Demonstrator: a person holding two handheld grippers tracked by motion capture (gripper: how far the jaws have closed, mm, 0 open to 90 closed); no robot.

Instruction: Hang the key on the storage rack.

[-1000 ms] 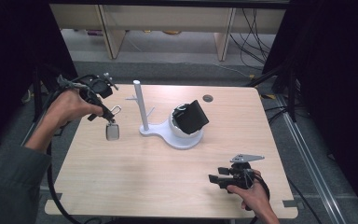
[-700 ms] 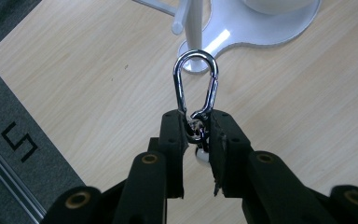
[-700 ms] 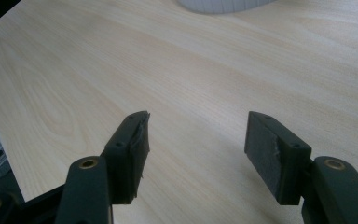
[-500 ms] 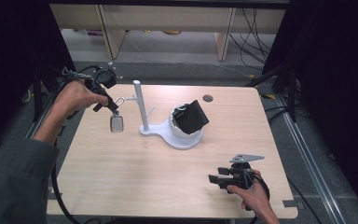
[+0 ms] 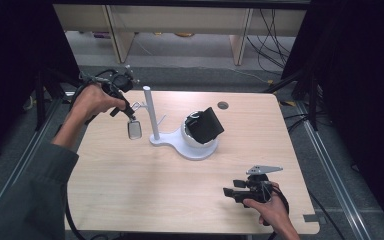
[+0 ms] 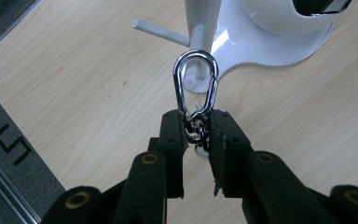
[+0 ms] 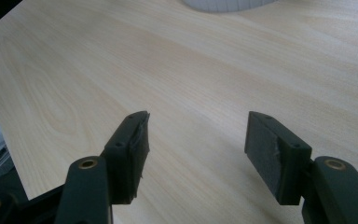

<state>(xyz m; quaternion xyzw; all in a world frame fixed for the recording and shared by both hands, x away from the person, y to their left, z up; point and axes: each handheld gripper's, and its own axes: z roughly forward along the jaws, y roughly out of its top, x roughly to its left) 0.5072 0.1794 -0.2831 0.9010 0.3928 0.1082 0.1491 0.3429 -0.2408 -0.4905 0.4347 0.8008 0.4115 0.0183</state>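
Observation:
My left gripper [image 5: 125, 102] is shut on the swivel ring of a silver keychain. Its carabiner [image 5: 138, 105] points at the white post [image 5: 149, 111] of a stand, and a small tag [image 5: 135, 130] hangs below. In the left gripper view the carabiner [image 6: 196, 79] sticks out past my left gripper [image 6: 196, 125], with a white peg tip [image 6: 190, 80] showing through its loop. The stand's base [image 5: 166, 141] also carries a white dome [image 5: 200, 145] topped by a black object [image 5: 206, 124]. My right gripper [image 5: 228, 191] rests open near the table's front right, with nothing between the jaws [image 7: 196, 135].
The wooden table [image 5: 145, 190] has a small round hole [image 5: 223, 105] at the back right. Another thin peg [image 6: 161, 31] juts sideways from the post. Shelving legs and cables stand on the floor beyond the table's far edge.
My left hand has carried the keychain to the right, closer to the white post. The right hand has stayed where it was.

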